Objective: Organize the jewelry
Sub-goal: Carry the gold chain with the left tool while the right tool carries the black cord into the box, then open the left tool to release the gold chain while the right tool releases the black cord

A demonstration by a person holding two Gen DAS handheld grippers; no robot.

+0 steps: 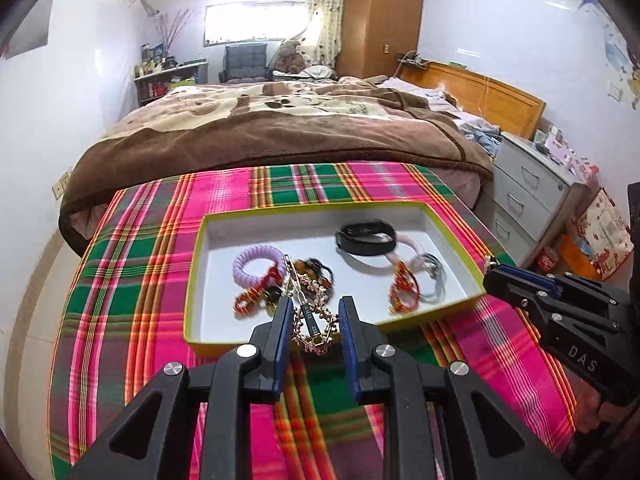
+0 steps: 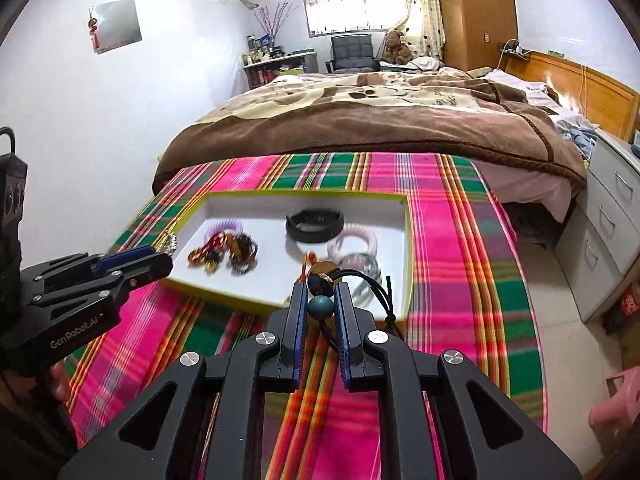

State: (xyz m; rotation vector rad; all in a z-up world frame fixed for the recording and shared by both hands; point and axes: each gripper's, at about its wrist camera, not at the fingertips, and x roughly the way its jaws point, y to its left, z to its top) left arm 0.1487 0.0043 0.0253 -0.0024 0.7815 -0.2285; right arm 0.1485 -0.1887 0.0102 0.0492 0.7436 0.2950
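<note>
A shallow white box with a yellow-green rim (image 1: 202, 272) (image 2: 409, 248) sits on the plaid cloth and holds a black band (image 1: 365, 237) (image 2: 315, 225), a lilac coil tie (image 1: 256, 266), red beaded bracelets (image 1: 404, 292) and other pieces. My left gripper (image 1: 314, 314) hangs over the box's near rim. Its jaws stand apart around a gold chain piece with a black tag (image 1: 310, 320) that dangles between them. My right gripper (image 2: 321, 302) is shut on a beaded piece with a teal bead (image 2: 320, 306), a gold-brown bead and black cord, near the box's right corner.
The plaid cloth (image 1: 132, 280) covers a small table. A bed with a brown blanket (image 1: 280, 128) lies just behind it. White drawers (image 1: 528, 196) stand to the right, a pink stool (image 2: 616, 404) at the lower right. Each gripper shows in the other's view.
</note>
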